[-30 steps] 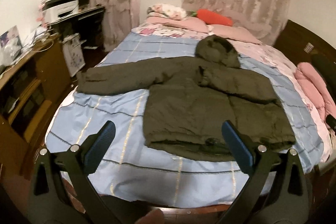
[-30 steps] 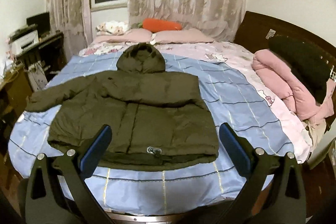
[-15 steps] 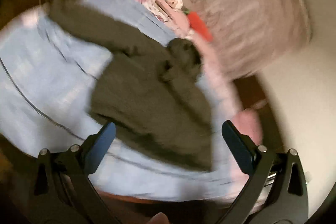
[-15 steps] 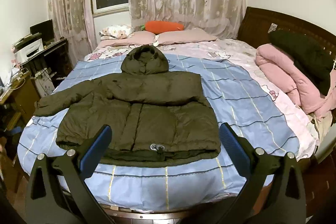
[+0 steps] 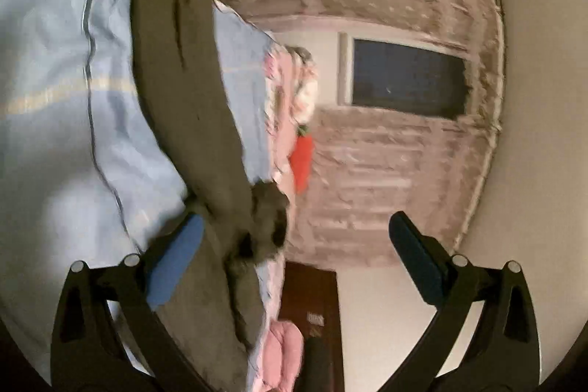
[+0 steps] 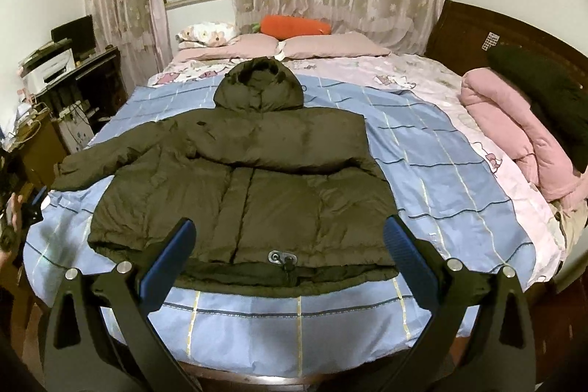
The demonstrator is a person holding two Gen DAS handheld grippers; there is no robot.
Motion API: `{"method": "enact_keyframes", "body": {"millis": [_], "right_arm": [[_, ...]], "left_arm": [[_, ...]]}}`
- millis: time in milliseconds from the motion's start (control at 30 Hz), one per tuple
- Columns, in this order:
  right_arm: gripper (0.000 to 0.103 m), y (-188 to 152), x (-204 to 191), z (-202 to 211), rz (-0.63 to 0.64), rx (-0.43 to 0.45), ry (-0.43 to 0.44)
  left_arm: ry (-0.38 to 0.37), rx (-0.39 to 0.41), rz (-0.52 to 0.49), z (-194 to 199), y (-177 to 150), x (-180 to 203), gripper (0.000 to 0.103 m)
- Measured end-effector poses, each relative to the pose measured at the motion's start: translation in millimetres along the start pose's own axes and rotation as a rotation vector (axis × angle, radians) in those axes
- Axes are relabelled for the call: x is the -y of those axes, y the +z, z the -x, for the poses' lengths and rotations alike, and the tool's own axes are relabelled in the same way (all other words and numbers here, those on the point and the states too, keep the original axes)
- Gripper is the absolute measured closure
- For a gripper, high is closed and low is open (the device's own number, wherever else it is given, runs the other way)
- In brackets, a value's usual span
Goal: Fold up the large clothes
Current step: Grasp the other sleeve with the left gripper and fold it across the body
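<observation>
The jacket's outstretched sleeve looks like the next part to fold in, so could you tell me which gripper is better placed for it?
Probably the left gripper: open and rolled sideways, it looks along the sleeve. The right gripper hangs open at the jacket hem.

A dark olive puffer jacket lies flat, front up, on the bed's blue checked sheet. Its hood points toward the pillows, and its hem runs along the near edge with a drawstring toggle at the middle. One sleeve stretches out sideways; the other is folded across the chest.
</observation>
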State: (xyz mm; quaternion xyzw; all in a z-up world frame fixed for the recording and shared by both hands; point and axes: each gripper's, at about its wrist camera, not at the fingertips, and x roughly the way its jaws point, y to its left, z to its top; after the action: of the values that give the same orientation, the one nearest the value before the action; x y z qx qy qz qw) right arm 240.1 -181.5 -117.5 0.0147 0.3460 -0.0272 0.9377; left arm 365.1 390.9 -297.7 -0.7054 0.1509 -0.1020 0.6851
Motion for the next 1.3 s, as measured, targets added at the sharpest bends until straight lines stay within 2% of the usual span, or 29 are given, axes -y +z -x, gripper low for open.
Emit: {"method": "enact_keyframes", "body": {"millis": [133, 167, 267, 433, 633, 767, 867, 900, 933, 967, 1033, 1067, 1167, 1267, 1300], "right_arm": [[0.001, 4, -7, -18, 0.013, -0.024, -0.001], [0.001, 4, -9, -21, 0.016, -0.029, 0.0], [0.001, 7, -17, -33, 0.026, -0.044, 0.012], [0.001, 7, -24, -48, 0.045, -0.066, 0.017], [0.001, 4, -33, -67, 0.045, -0.102, 0.024], [0.001, 3, -37, -72, 0.045, -0.107, 0.035], [0.001, 3, -37, -73, 0.043, -0.108, 0.041], [0.001, 3, -37, -74, 0.044, -0.109, 0.04], [0.001, 3, -37, -74, 0.043, -0.109, 0.039], [0.001, 3, -36, -74, 0.041, -0.111, 0.037], [0.001, 2, -33, -75, 0.03, -0.116, 0.036], [0.001, 1, -32, -75, 0.024, -0.118, 0.037], [0.001, 0, -26, -76, 0.013, -0.117, 0.037], [0.001, -4, -19, -77, -0.009, -0.122, 0.051], [0.001, -5, -17, -76, -0.015, -0.122, 0.057]], "left_arm": [[0.079, -0.012, 0.149, -34, 40, -42, 0.002], [0.093, -0.005, 0.154, -41, 46, -48, 0.002], [0.203, 0.071, 0.058, -56, 68, -55, 0.002], [0.237, 0.168, -0.016, -56, 98, -56, 0.002], [0.331, 0.128, -0.102, -74, 119, -52, 0.002], [0.423, 0.102, -0.173, -94, 128, -47, 0.002], [0.495, 0.078, -0.237, -110, 131, -45, 0.006], [0.491, 0.066, -0.244, -115, 133, -44, 0.021], [0.483, 0.057, -0.241, -116, 135, -46, 0.077], [0.504, 0.046, -0.22, -119, 139, -49, 0.097], [0.505, 0.051, -0.194, -121, 141, -53, 0.097], [0.519, 0.054, -0.235, -123, 138, -46, 0.098], [0.576, 0.08, -0.409, -129, 127, -16, 0.099], [0.586, 0.12, -0.571, -134, 108, 25, 0.099], [0.591, 0.118, -0.655, -140, 96, 45, 0.099]]}}
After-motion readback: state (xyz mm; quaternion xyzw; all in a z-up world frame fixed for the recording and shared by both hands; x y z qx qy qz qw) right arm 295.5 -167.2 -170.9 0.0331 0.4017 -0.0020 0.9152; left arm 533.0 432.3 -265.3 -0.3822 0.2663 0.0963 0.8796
